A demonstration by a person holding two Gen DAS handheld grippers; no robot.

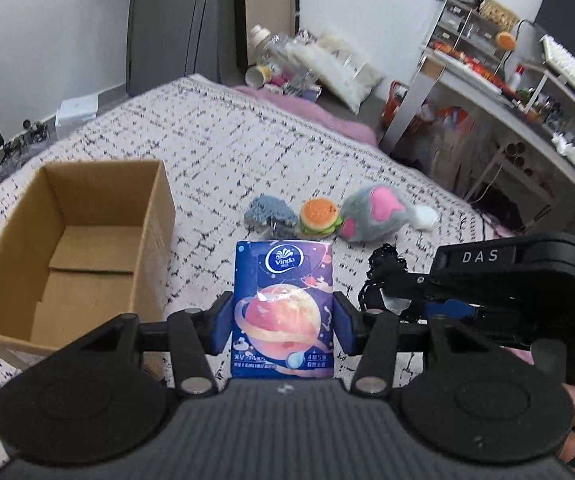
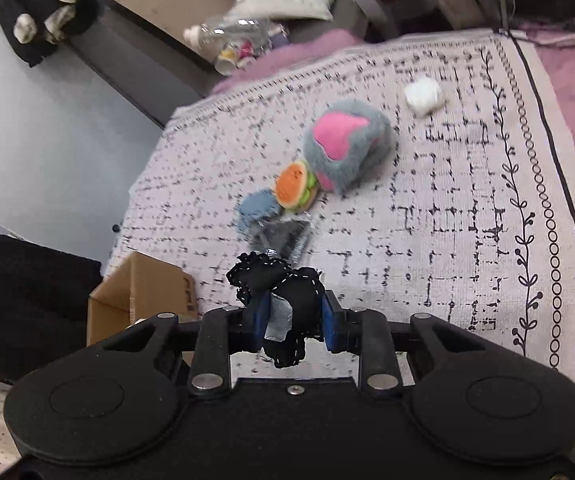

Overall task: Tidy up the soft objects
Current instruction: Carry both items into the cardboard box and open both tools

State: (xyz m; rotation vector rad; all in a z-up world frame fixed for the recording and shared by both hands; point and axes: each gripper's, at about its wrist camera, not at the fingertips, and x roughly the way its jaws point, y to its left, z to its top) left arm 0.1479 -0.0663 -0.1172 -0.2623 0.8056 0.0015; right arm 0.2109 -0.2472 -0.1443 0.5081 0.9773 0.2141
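Note:
My left gripper is shut on a blue Vinda tissue pack and holds it above the patterned bedspread, right of an open cardboard box. My right gripper is shut on a black fabric piece with white stitching; it also shows in the left wrist view. Beyond lie a blue knit item, a burger toy, a grey-and-pink plush paw and a white soft ball. The box corner shows at the right gripper's left.
A clear wrapper lies just ahead of the black fabric. A desk with shelves stands right of the bed. Bottles, cups and a pillow pile beyond the bed's far edge. The bedspread has a vine border at right.

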